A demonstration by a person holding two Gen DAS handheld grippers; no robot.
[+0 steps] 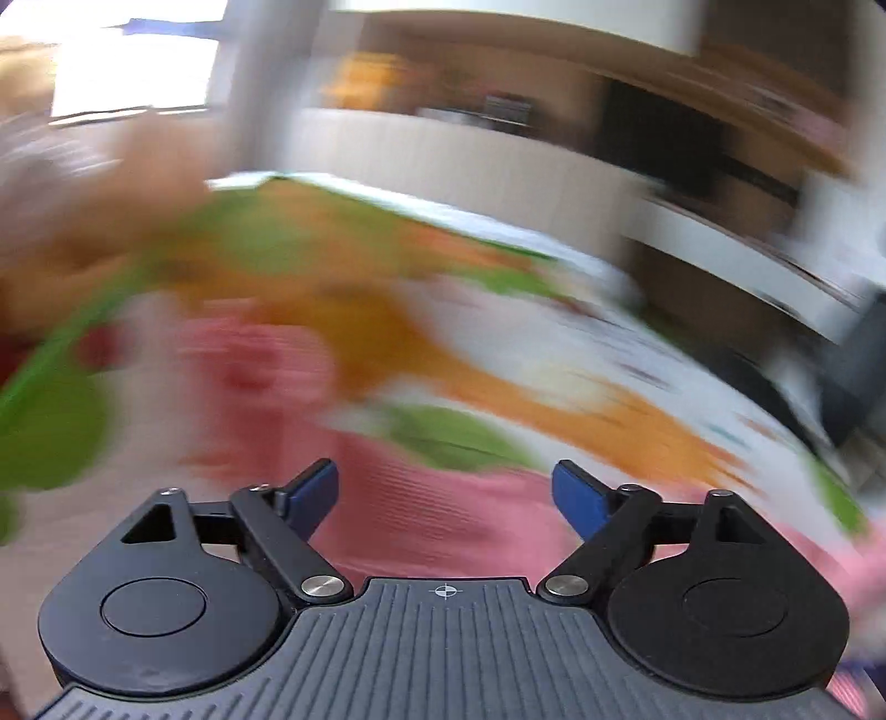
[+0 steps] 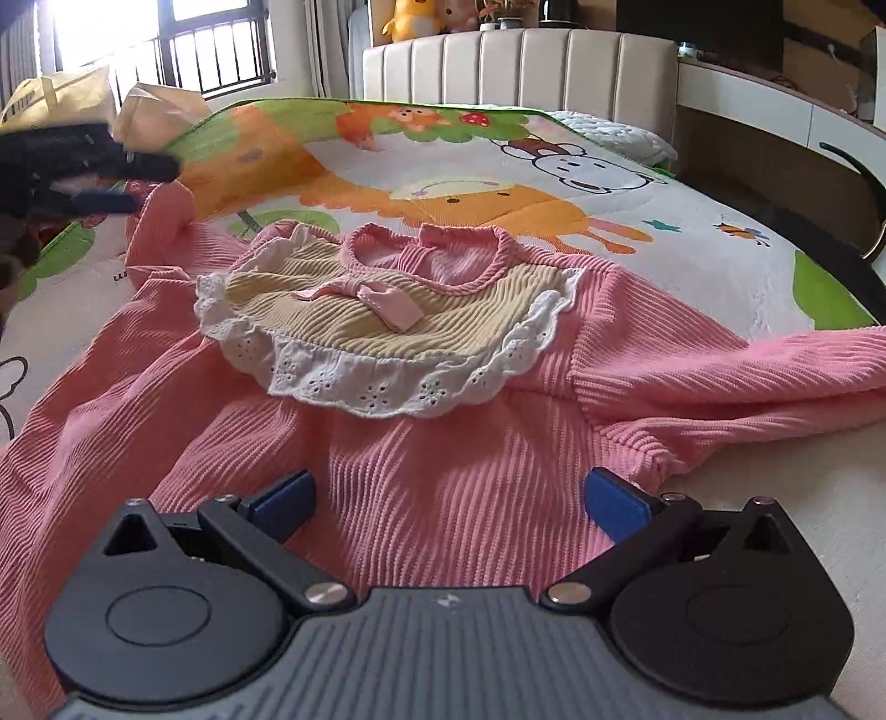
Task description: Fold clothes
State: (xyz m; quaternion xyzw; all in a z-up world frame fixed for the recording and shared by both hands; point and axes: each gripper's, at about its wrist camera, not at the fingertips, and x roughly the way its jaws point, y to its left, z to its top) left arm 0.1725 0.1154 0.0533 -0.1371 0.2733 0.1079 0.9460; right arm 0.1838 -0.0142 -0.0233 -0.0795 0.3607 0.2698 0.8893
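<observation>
A pink ribbed child's top (image 2: 387,471) lies face up on the bed, with a yellow bib panel, white lace trim (image 2: 387,387) and a pink bow (image 2: 382,302). Its right sleeve (image 2: 747,376) stretches to the right. My right gripper (image 2: 448,504) is open and empty, low over the top's lower body. My left gripper (image 1: 443,493) is open and empty over pink fabric (image 1: 432,526); its view is heavily blurred. In the right wrist view the left gripper (image 2: 111,183) shows blurred at the far left, near the raised left sleeve (image 2: 160,221).
A cartoon-print play mat (image 2: 609,183) covers the bed. A padded beige headboard (image 2: 520,61) with plush toys (image 2: 415,19) stands behind. A window (image 2: 166,39) is at back left, bags (image 2: 66,94) beside it, and a desk (image 2: 775,105) at the right.
</observation>
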